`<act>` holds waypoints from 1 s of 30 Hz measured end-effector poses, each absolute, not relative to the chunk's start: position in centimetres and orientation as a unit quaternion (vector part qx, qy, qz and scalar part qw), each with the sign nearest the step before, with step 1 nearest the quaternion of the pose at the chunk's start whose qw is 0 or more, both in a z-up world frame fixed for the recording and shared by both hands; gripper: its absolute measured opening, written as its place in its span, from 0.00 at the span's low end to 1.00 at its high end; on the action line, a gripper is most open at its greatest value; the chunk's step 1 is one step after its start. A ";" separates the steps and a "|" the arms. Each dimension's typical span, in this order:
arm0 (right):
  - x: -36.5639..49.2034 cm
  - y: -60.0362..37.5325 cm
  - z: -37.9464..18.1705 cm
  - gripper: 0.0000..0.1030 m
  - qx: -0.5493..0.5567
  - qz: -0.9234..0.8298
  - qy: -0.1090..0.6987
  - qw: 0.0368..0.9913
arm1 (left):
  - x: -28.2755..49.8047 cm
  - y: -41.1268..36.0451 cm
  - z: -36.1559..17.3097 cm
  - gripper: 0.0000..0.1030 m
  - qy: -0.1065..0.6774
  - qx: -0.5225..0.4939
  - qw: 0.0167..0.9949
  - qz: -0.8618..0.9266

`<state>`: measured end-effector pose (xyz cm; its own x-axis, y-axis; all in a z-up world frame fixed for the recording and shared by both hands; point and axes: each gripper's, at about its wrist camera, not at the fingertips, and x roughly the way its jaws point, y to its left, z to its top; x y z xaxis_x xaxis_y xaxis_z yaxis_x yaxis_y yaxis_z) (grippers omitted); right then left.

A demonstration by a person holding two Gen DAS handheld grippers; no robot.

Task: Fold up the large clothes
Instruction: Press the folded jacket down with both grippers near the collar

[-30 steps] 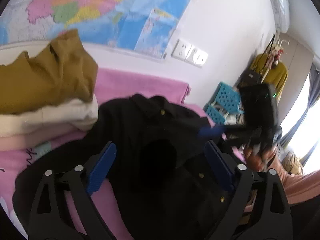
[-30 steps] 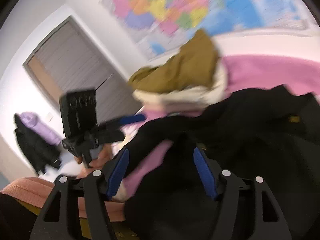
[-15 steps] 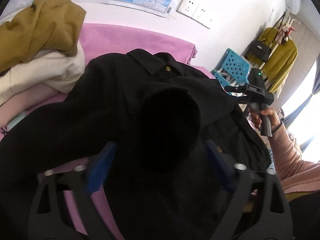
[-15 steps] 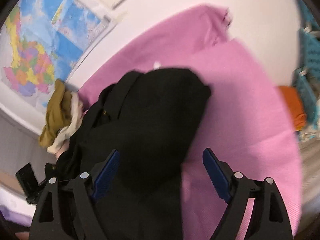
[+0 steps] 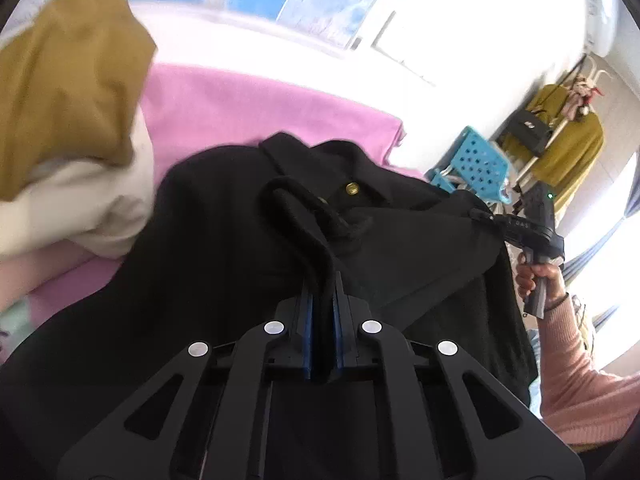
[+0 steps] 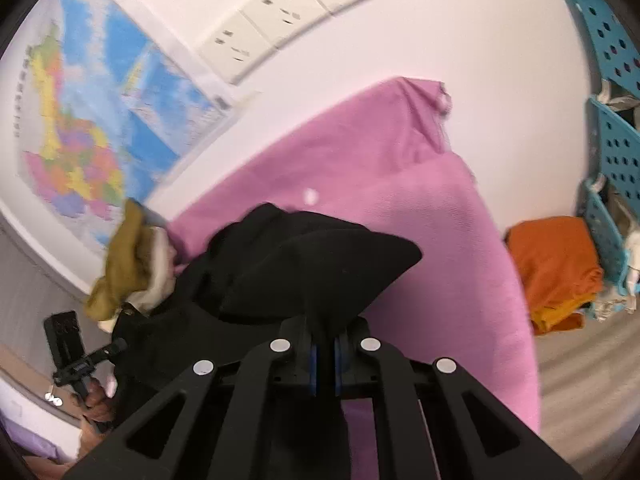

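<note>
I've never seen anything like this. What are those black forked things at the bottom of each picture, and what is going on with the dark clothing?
No robot here: a person holds a hand tool in each hand, with a camera on each looking along its two fingers. One picture comes from the left gripper, the other from the right gripper. Both are shut on folds of a black coat with brass buttons, lying on a pink cloth. Beside it is a pile of other clothes, mustard on top. The person's right hand shows in the left view.

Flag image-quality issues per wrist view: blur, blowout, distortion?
Left wrist: wall and window side blown out, mustard garment motion-smeared, black coat detail crushed. Right wrist: map and sockets softly blurred, fisheye bends the pink bedsheet edge.
</note>
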<state>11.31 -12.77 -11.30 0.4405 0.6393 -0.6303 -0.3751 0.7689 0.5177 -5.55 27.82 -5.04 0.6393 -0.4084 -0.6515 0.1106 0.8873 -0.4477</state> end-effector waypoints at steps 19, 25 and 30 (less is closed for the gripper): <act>12.7 -4.9 -11.6 0.54 -0.050 0.274 0.439 0.854 | -2.4 27.6 -8.1 0.57 0.464 -0.162 0.862 -0.126; 13.2 -3.3 -12.0 0.11 -0.090 0.276 0.439 0.850 | -3.3 29.1 -7.3 0.11 0.446 -0.166 0.873 -0.103; 13.3 -6.1 -8.6 0.07 0.016 0.293 0.378 0.878 | -4.4 30.7 -5.1 0.06 0.389 -0.190 0.896 -0.103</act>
